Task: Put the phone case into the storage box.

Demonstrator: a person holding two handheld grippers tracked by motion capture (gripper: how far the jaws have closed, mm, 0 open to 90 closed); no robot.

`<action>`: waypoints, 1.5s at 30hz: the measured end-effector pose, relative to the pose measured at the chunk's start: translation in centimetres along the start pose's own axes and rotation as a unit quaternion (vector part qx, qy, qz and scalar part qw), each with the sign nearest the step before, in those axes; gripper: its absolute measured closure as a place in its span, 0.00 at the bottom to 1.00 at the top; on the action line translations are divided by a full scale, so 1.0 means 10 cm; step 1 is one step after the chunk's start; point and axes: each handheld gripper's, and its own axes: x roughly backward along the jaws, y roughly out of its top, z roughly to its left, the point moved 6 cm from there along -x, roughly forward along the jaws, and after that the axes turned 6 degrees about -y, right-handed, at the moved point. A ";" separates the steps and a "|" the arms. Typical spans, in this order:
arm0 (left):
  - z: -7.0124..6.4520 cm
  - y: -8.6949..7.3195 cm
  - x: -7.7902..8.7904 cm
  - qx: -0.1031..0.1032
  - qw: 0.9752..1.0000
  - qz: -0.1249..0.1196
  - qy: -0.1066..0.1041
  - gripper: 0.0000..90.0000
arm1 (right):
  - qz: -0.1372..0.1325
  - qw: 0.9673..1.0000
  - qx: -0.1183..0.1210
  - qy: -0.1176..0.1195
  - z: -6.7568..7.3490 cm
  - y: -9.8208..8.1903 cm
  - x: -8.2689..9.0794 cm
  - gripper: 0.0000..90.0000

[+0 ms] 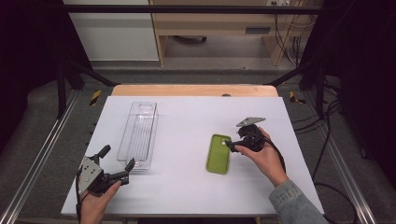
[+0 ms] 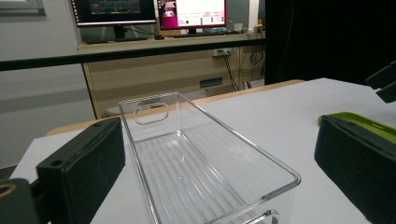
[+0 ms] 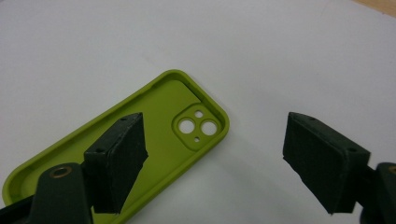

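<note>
Left tongs (image 1: 116, 157) held low in left hand (image 1: 95, 200), jaws spread wide, pointing forward and rightward; right tongs (image 1: 232, 144) held in right hand (image 1: 264, 156), well right of left tongs, jaws parted, aimed leftward and down; denim sleeve (image 1: 294, 205) on right forearm.

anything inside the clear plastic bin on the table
Nothing visible inside the clear bin: through its walls the ribbed floor looks bare in the left gripper view, and the high view agrees. The near end is cut off by the frame edge there.
</note>
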 end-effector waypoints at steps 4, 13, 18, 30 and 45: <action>0.00 0.00 0.00 0.001 1.000 -0.001 0.000 0.01 | 0.009 1.000 -0.004 0.004 0.00 -0.01 -0.04 0.26; 0.00 0.00 0.00 -0.001 1.000 0.000 -0.001 0.01 | 0.034 0.999 -0.001 0.010 0.00 0.05 -0.06 0.28; 0.01 0.00 0.01 0.000 1.000 -0.002 0.000 0.01 | 0.044 0.999 0.005 0.007 0.00 0.08 -0.10 0.31; 0.00 0.01 0.00 0.000 1.000 -0.002 -0.002 0.01 | 0.050 0.998 0.019 0.023 0.05 0.09 -0.16 0.49; -0.02 0.00 -0.01 -0.002 1.000 0.000 -0.006 0.01 | 0.052 0.999 0.007 0.013 -0.07 0.05 -0.32 0.60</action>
